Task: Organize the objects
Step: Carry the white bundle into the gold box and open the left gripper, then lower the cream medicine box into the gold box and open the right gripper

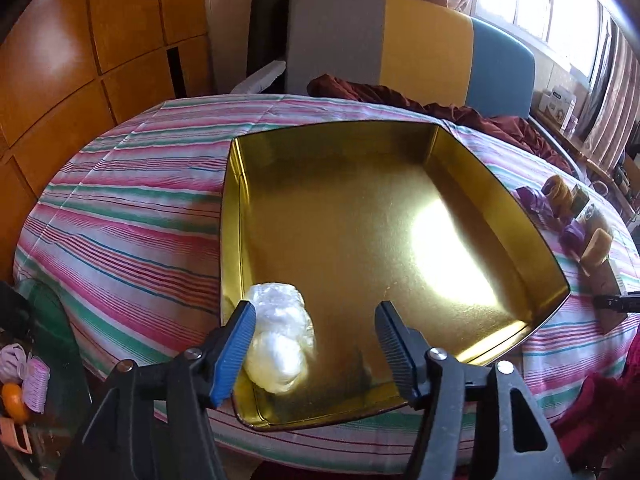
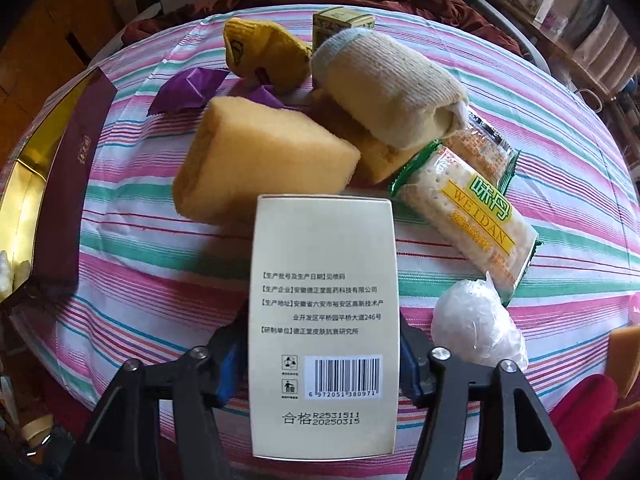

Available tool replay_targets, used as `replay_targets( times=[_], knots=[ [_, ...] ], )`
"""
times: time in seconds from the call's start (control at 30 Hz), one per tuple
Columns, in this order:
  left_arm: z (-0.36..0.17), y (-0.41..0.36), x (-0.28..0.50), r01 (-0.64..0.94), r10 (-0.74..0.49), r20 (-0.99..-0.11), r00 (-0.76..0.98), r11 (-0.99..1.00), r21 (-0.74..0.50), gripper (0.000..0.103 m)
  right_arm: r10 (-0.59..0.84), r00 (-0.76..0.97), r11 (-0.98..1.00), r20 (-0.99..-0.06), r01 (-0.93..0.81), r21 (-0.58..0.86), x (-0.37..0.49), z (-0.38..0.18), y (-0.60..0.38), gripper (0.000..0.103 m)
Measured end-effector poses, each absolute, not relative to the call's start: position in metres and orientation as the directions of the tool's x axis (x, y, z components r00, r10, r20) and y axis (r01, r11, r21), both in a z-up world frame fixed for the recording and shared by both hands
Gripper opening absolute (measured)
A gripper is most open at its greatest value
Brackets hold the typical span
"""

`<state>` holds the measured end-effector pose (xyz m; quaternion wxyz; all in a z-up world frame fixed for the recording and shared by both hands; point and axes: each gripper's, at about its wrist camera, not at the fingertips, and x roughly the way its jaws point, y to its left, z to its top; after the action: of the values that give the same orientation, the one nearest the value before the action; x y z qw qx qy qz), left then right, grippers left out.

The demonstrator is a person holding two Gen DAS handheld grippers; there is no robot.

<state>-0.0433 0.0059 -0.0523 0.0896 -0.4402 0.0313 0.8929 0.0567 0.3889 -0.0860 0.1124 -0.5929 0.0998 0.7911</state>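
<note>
An open gold tin (image 1: 234,208) lies on the striped tablecloth (image 1: 120,208). A white plastic-wrapped ball (image 1: 280,344) rests in its near left corner. My left gripper (image 1: 316,308) hangs open over that corner, and its left pad (image 1: 236,344) is right beside the ball. In the right wrist view a cream printed box (image 2: 324,264) fills the gap of my right gripper (image 2: 324,320). The box hides both fingertips, and I see no pad pressing on it. Beyond it lie a yellow sponge (image 2: 260,164), a beige rolled sock (image 2: 392,96), a cracker packet (image 2: 476,216) and a second wrapped ball (image 2: 476,332).
A yellow sock (image 2: 260,52), a purple wrapper (image 2: 188,88) and a small green box (image 2: 344,20) lie at the far side. The tin's maroon wall (image 2: 68,184) stands on the left. Chairs (image 1: 400,48) and dark red cloth (image 1: 460,116) lie behind the table. A glass side table (image 1: 48,320) sits lower left.
</note>
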Motion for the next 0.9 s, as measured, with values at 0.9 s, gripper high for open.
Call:
replay_targets(
  times=[0.9],
  knots=[
    [-0.017,-0.015,-0.026,-0.137,0.216,-0.710,-0.670,-0.976,-0.167,0.063,-0.156,-0.512,-0.983,-0.844,0.002,0.181,0.030,0.000,0.269,0.050]
  ],
)
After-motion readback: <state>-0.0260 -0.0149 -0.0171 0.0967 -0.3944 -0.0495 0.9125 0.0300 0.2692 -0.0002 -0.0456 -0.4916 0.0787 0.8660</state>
